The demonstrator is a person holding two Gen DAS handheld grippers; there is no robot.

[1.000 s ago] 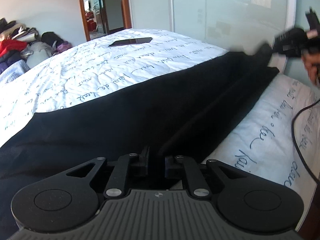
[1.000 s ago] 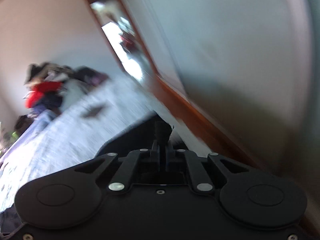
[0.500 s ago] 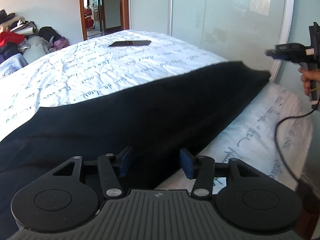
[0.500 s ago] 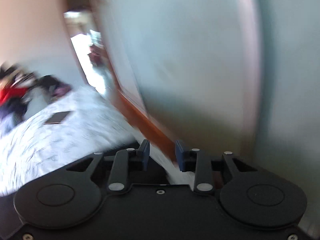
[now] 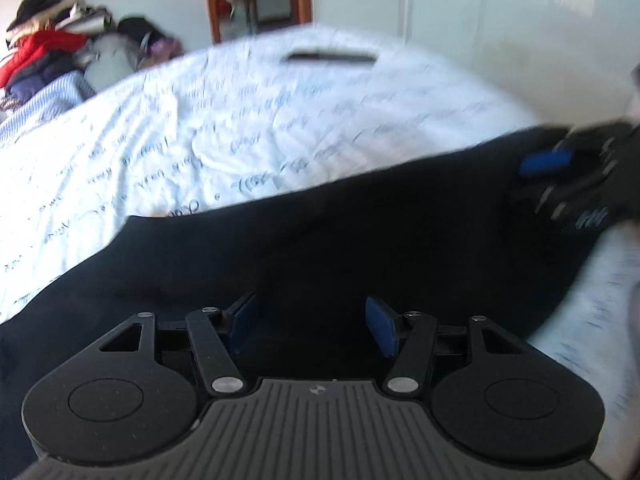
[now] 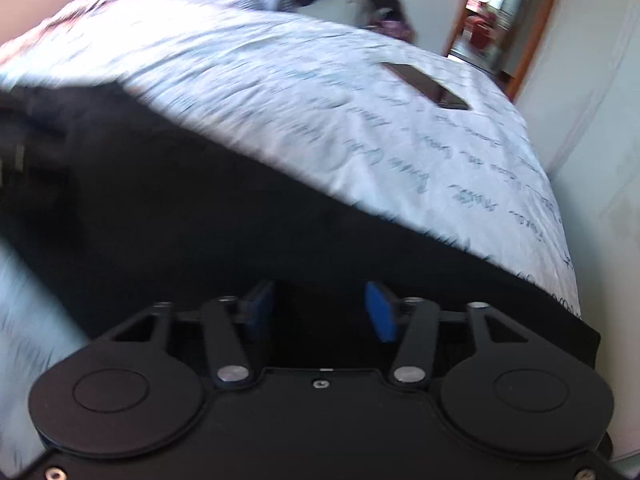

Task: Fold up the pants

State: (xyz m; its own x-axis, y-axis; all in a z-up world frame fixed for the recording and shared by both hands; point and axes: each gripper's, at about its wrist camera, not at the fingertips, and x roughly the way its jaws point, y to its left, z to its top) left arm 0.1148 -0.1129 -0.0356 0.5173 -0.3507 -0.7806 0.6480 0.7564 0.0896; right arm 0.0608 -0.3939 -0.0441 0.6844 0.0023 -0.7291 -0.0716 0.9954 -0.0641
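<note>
Both releases confirmed: left gripper (image 5: 311,326) and right gripper (image 6: 320,312), clenched 1 second ago, now gape over the pants (image 5: 320,248), laid lengthwise-folded on the bed (image 5: 200,128); next fold pending.

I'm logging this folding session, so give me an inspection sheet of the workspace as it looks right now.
Surface: bed with white script-print cover.
Job's things: black pants spread along the near edge of the bed.
Clutter: phone lying flat on the bed.
Grippers: left gripper and right gripper both over the pants, jaws open, holding nothing.
Cables: nothing seen.
Surroundings: clothes pile past the bed; wooden doorway; pale wall.
</note>
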